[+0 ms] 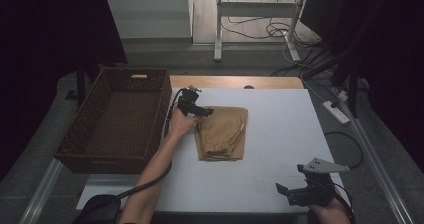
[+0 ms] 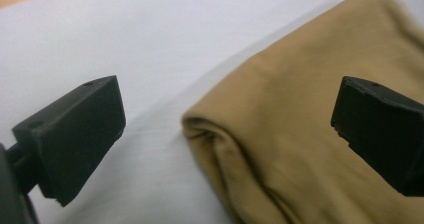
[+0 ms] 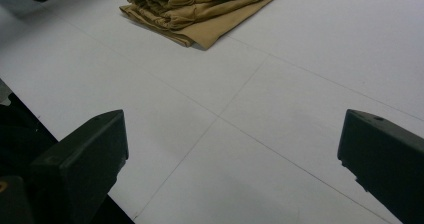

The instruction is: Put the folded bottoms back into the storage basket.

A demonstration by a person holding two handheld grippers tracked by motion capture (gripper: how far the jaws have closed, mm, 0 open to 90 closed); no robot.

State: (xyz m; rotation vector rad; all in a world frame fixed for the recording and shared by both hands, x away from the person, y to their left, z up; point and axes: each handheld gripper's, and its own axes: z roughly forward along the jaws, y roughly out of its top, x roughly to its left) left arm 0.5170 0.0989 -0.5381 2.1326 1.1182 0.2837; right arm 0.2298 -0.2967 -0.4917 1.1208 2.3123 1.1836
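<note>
Wide-open and empty, the left gripper [image 2: 227, 134] straddles the folded tan garment's [image 2: 320, 149] far-left corner; the right gripper [image 1: 300, 190], equally open, sits well apart.

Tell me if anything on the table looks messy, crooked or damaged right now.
Nothing stands out. The tan folded garment lies in a neat stack on the white table, the wicker basket sits squarely beside it, and the left tool hovers open at the garment's corner.
</note>
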